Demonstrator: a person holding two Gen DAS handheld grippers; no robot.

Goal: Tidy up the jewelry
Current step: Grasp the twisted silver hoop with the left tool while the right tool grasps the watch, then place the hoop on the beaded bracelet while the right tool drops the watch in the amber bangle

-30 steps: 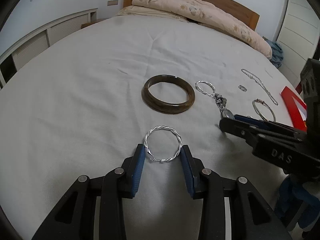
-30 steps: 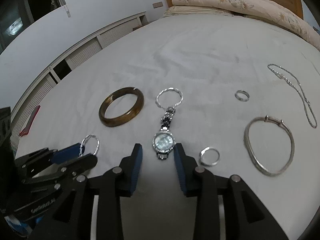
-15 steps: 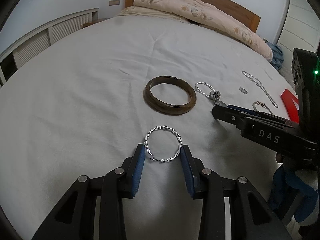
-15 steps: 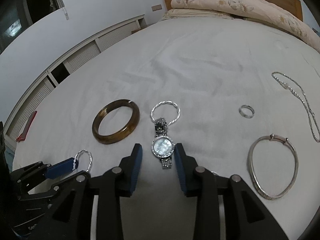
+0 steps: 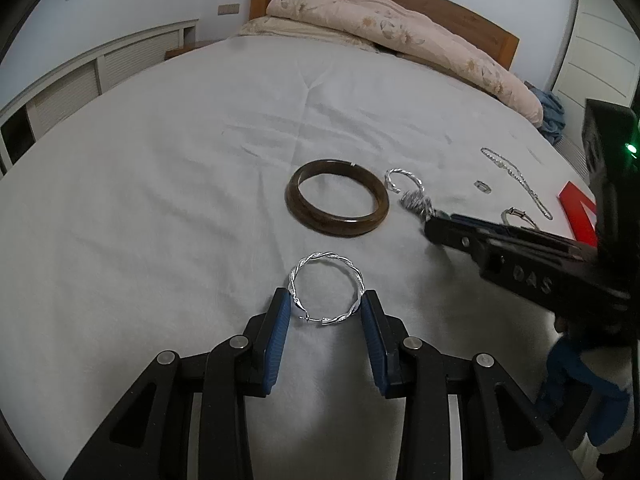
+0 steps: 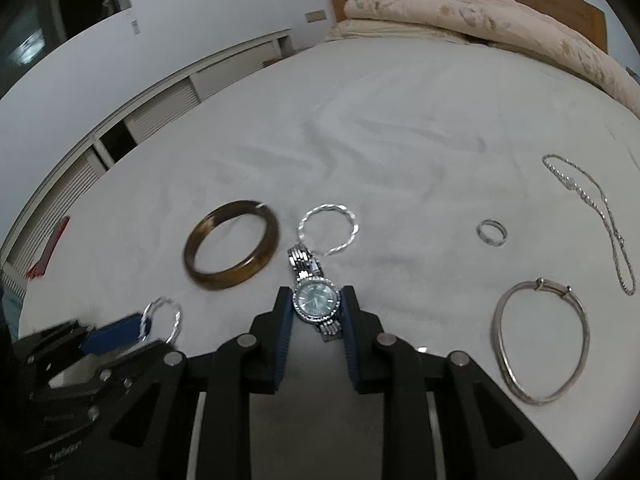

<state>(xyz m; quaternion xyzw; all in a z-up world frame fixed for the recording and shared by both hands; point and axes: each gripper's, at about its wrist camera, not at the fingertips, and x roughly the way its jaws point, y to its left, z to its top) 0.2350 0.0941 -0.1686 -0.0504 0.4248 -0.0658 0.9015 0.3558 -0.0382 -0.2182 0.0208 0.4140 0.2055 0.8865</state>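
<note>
Jewelry lies on a white bed sheet [image 5: 160, 200]. My left gripper [image 5: 326, 300] is open, its blue pads on either side of a twisted silver hoop [image 5: 325, 286]. My right gripper [image 6: 316, 300] has closed onto the face of a silver wristwatch [image 6: 316, 302], which rests on the sheet. A brown bangle [image 6: 231, 250] [image 5: 338, 197] lies left of the watch. A second twisted silver hoop [image 6: 329, 230] lies at the watch strap's far end.
To the right lie a small silver ring [image 6: 492, 233], a silver chain [image 6: 592, 208] and a thin silver bangle [image 6: 542, 340]. A folded beige quilt [image 5: 400, 36] lies at the headboard. A red object [image 5: 576, 216] sits at the bed's right edge.
My right gripper moved forward over the watch and closed its jaws onto the watch face. The left gripper and its hoop stayed in place.
</note>
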